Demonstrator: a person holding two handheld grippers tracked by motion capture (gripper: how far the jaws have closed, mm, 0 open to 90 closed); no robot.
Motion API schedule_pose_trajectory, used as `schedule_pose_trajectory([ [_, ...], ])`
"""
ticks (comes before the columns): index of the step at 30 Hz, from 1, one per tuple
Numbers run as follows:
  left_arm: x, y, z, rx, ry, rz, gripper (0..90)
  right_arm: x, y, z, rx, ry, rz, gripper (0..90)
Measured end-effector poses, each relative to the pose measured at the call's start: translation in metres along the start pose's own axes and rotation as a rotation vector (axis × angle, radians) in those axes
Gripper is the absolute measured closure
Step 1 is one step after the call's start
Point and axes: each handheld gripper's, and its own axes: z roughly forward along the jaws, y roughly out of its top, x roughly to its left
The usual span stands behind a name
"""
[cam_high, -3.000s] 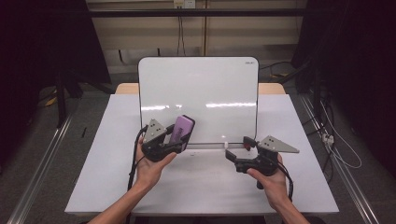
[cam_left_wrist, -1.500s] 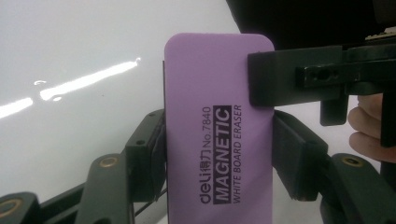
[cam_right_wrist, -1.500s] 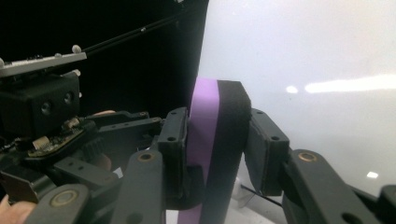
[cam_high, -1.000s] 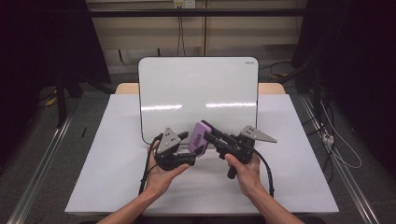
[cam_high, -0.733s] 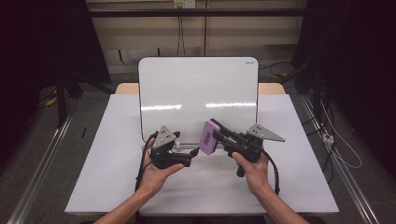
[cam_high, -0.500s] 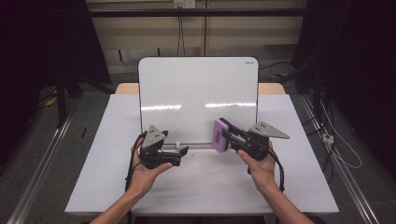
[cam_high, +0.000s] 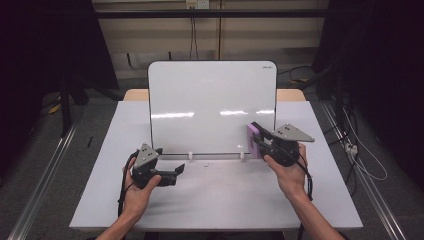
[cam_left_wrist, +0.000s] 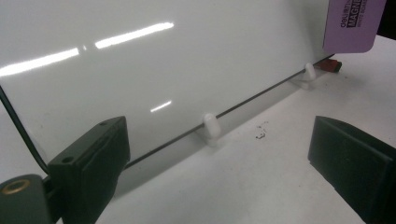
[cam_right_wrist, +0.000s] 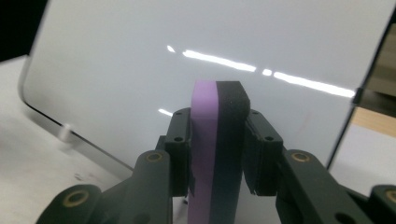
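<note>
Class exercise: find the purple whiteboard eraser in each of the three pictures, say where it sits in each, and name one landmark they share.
High view: the purple eraser is right of centre, clamped in the right gripper at the whiteboard's lower right corner.
Left gripper view: top right corner, purple face with print, cut by the frame edge.
Right gripper view: centre, upright between the jaws, purple half left, black felt half right.
Shared landmark: the white whiteboard with its small white feet.

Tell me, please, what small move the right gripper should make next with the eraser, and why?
Probably ease the eraser forward until its dark felt face meets the whiteboard. The right gripper is shut on it, upright, close before the board's lower right part, while the left gripper waits open and empty.
</note>
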Motion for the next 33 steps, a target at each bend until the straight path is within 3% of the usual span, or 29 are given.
schedule_pose_trajectory([
  [8, 0.008, -0.004, -0.006, -0.017, 0.046, -0.020, 5.9, -0.001, 0.001, 0.004, 0.084, -0.133, -0.133, 66.6],
  [16, 0.014, -0.006, -0.010, -0.028, 0.069, -0.015, 5.9, 0.014, 0.008, 0.024, 0.136, -0.189, -0.253, 66.5],
  [18, 0.015, -0.006, -0.011, -0.032, 0.061, -0.030, 5.9, 0.016, 0.009, 0.030, 0.142, -0.190, -0.264, 66.5],
  [20, 0.017, -0.007, -0.011, -0.039, 0.047, -0.072, 5.9, 0.016, 0.011, 0.034, 0.147, -0.188, -0.267, 66.4],
  [22, 0.018, -0.008, -0.013, -0.039, 0.074, -0.041, 6.0, 0.015, 0.010, 0.038, 0.160, -0.177, -0.264, 66.3],
  [27, 0.018, -0.008, -0.012, -0.037, 0.075, -0.046, 5.9, 0.014, 0.009, 0.043, 0.166, -0.182, -0.270, 65.9],
  [33, 0.018, -0.008, -0.010, -0.040, 0.075, -0.046, 5.9, 0.010, 0.006, 0.042, 0.138, -0.156, -0.239, 61.7],
])
